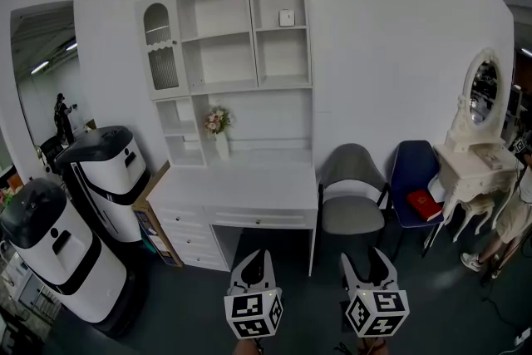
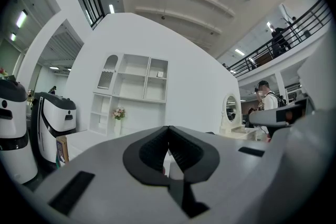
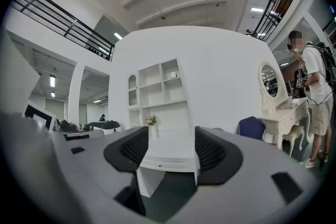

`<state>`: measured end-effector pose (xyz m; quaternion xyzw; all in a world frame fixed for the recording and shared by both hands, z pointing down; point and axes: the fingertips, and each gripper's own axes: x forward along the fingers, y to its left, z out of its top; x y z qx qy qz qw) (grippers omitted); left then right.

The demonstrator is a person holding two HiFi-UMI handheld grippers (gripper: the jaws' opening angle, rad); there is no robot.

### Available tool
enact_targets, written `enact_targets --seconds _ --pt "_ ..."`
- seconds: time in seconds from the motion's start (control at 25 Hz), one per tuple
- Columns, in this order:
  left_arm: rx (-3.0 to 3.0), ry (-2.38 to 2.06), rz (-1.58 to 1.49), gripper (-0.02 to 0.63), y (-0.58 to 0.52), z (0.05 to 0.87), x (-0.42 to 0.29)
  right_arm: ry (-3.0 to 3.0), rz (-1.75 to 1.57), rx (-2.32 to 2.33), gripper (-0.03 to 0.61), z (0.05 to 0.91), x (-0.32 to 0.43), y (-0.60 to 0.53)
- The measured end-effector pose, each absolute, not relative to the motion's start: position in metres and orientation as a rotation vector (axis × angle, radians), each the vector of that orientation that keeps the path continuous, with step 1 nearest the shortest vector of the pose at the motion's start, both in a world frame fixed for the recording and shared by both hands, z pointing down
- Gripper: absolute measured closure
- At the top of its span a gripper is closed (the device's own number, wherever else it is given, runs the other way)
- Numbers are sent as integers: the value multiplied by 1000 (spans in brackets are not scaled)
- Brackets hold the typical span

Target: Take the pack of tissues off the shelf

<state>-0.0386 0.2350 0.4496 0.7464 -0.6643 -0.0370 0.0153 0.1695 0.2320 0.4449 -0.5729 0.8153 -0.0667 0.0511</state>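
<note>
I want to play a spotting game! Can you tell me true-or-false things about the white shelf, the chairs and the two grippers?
1. The pack of tissues sits in the top right compartment of the shelf. True.
2. The right gripper holds the tissues. False: its jaws stand apart with nothing between them.
3. The left gripper is shut. True.
4. The flowers stand on the blue chair. False: they stand on the desk.

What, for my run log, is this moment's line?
left gripper shut, empty | right gripper open, empty | pack on top shelf, untouched
</note>
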Motion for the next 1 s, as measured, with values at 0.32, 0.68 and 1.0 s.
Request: enact_targets --seconds 0.32,0.68,1.0 --pt "2321 -2061 -104 595 241 452 -45 2474 -203 -1782 207 449 166 237" --pt "2324 -2059 -81 595 248 458 -66 2450 -226 -1814 158 457 153 243" --pt "2331 -2031 -91 595 244 464 -85 2451 -225 -1840 161 463 133 245"
